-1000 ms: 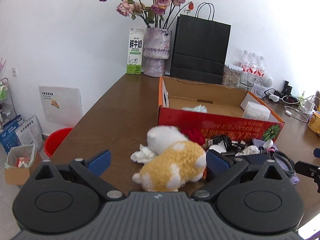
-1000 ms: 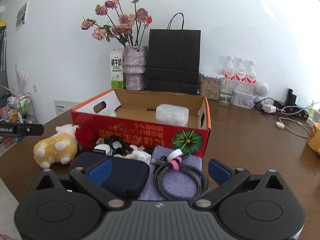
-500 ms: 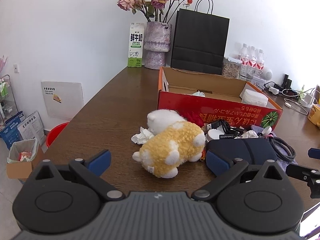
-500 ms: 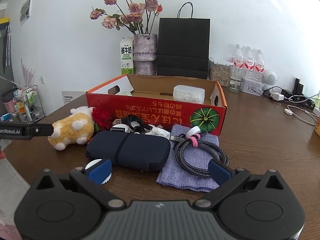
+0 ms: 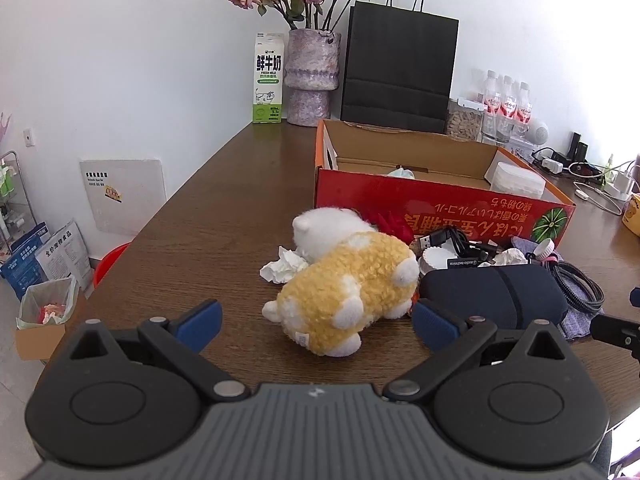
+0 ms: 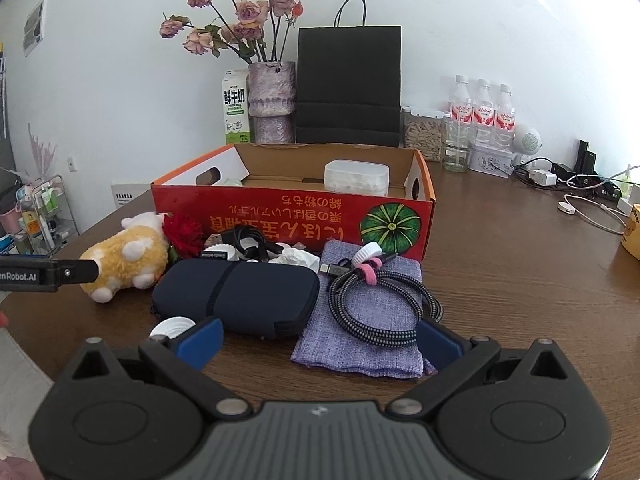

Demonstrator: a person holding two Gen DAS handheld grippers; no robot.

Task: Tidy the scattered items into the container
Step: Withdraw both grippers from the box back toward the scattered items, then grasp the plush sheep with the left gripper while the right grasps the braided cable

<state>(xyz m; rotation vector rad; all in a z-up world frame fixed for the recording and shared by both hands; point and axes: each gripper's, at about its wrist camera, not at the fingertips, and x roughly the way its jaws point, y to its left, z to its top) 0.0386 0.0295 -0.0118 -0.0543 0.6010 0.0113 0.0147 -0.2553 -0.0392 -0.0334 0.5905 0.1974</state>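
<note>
Several items, catalogued largest first.

Wooden table (image 5: 224, 216): bears everything.

Red cardboard box (image 6: 292, 220): the container, open-topped, behind the clutter; already holds a white plastic tub (image 6: 357, 176) and a tissue.

Navy zip case (image 6: 240, 294), purple cloth pouch (image 6: 372, 320) with a coiled braided cable (image 6: 380, 304) lying on it, yellow plush toy (image 5: 348, 292), red fabric flower (image 6: 184, 232), crumpled tissue (image 5: 282, 268): all outside, near the box front.

Left gripper (image 5: 316, 316): fingers wide, empty; has drawn back from the plush, which sat between its pads a second ago.

Right gripper (image 6: 320, 340): fingers wide, empty; likewise retreated.

Assessment: nothing grasped, nearly all tidying remains.
</note>
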